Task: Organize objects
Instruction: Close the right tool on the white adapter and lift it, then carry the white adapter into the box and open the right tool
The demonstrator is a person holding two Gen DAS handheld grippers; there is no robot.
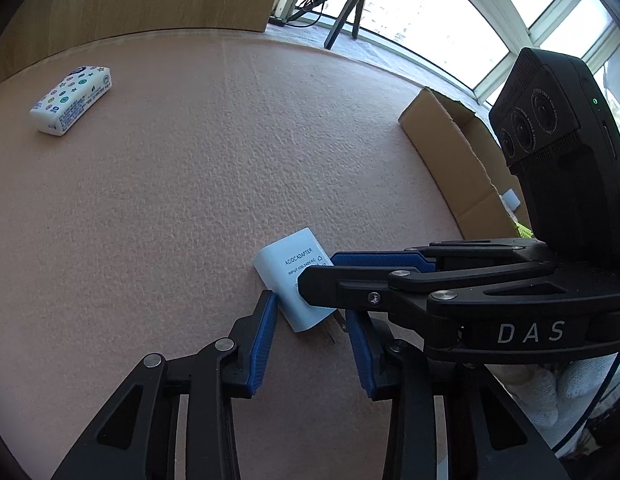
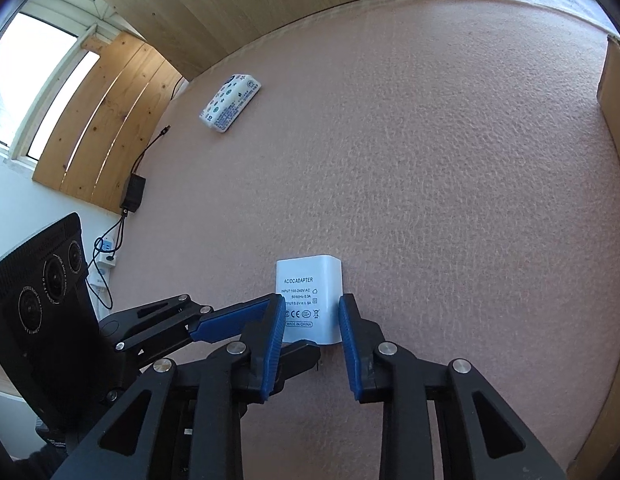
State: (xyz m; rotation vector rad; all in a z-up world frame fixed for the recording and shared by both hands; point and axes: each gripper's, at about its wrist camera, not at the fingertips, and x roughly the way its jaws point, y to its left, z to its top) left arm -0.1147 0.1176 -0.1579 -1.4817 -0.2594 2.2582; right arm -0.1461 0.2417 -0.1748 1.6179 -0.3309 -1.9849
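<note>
White AC/DC adapter [image 2: 310, 300] lies flat on the pink felt mat [image 2: 430, 160], prongs toward the cameras. The right gripper [image 2: 312, 312] tilts steeply down with its blue pads clamped on the adapter's two sides. The left gripper [image 1: 310, 312] comes in crosswise, unclenched, one pad touching the adapter's edge.

Bright window [image 1: 450, 20] daylight, perhaps overexposed; fisheye-warped edges.
</note>
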